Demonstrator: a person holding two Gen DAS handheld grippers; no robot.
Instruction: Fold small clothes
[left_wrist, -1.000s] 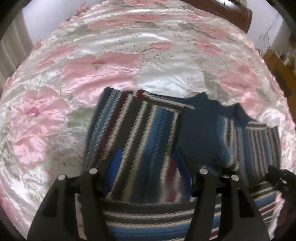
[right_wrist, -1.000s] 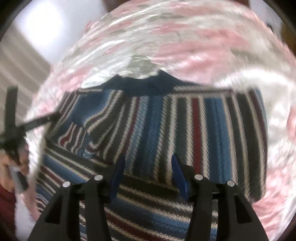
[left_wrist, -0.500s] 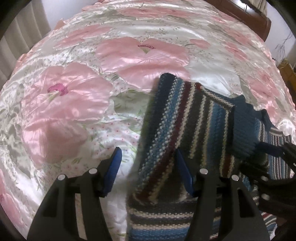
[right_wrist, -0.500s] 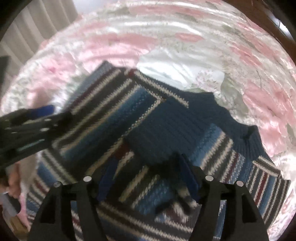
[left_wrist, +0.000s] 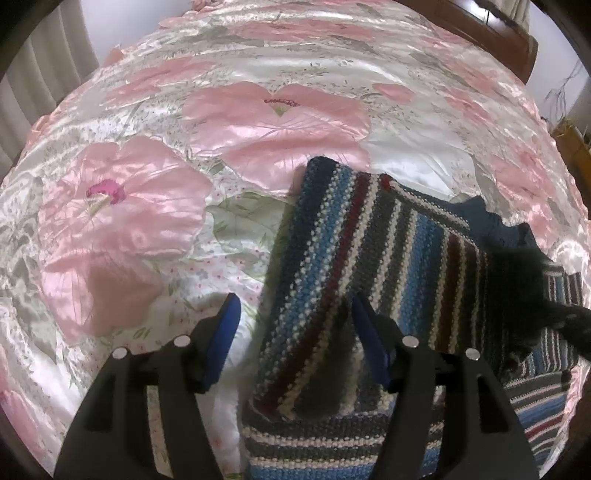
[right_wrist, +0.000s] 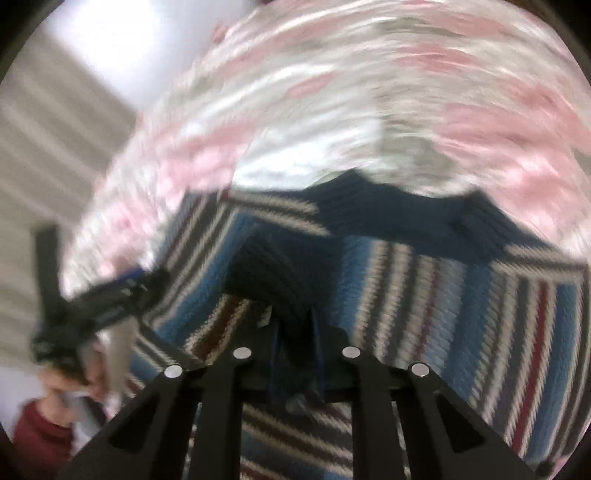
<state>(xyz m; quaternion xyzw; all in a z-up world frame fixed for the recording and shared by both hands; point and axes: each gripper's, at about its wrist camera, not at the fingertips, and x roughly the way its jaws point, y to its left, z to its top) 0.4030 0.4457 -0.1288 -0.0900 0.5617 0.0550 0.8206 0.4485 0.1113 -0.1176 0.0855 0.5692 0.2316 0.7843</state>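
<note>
While the striped knitted sweater (left_wrist: 373, 251) lies on the bed's pink floral satin bedspread (left_wrist: 155, 206), one sleeve (left_wrist: 332, 266) is already folded inward across its body, so the fold looks under way, not finished. In the left wrist view the left tongs (left_wrist: 293, 332) stand wide open with the blue pads apart, holding nothing; they hang just above the folded sleeve's outer edge, one pad over the bedspread and the other over the knit. At that view's right edge the right tongs (left_wrist: 569, 325) show as a dark blurred shape over the sweater.

From the right wrist view, which is smeared by motion, the right tongs (right_wrist: 295, 354) appear drawn nearly together around a dark navy ribbed bit of the sweater, probably the sleeve cuff (right_wrist: 280, 280); the blur leaves the grip itself unsure. The navy neckline (right_wrist: 388, 218) lies at the far side, toward the bed's middle.

By my reading, one side is turned in and this cuff is being laid over the body. Left to do, as I judge it: the other side, then doubling the body and smoothing it.
</note>
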